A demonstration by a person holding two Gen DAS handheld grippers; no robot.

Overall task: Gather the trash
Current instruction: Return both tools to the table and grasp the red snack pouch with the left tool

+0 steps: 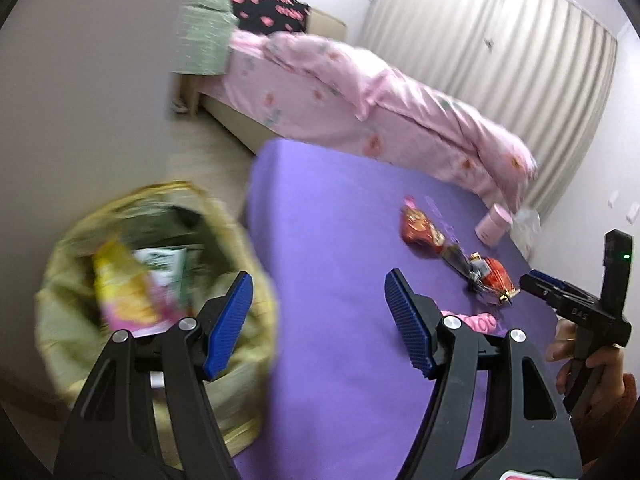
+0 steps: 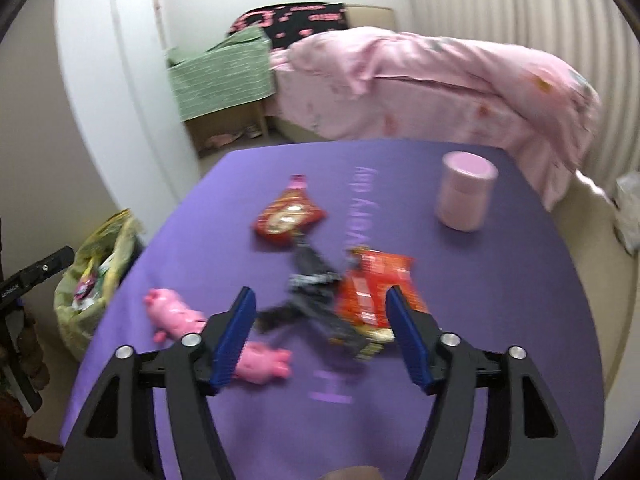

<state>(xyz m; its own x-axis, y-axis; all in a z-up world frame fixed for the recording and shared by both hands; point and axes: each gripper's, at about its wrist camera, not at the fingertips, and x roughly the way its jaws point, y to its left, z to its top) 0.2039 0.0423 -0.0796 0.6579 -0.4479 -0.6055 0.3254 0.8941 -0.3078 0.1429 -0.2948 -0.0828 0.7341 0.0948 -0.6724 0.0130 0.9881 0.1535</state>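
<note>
Both hand-held grippers open, empty: right hand-held gripper (image 2: 320, 332) aimed at orange+black wrappers (image 2: 352, 304) mid counter (image 2: 500, 320), prob next grab; left hand-held gripper (image 1: 318, 324) by yellow-lined trash bin (image 1: 132, 276) left of counter, wrappers already inside

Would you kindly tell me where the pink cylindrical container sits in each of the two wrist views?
Left wrist view: the pink container is at the right, on the purple table's far edge, just below the pink bedding.
Right wrist view: the same container stands upper right of centre, on the table.
Shared landmark: the red snack wrapper lies to its left in both.
</note>
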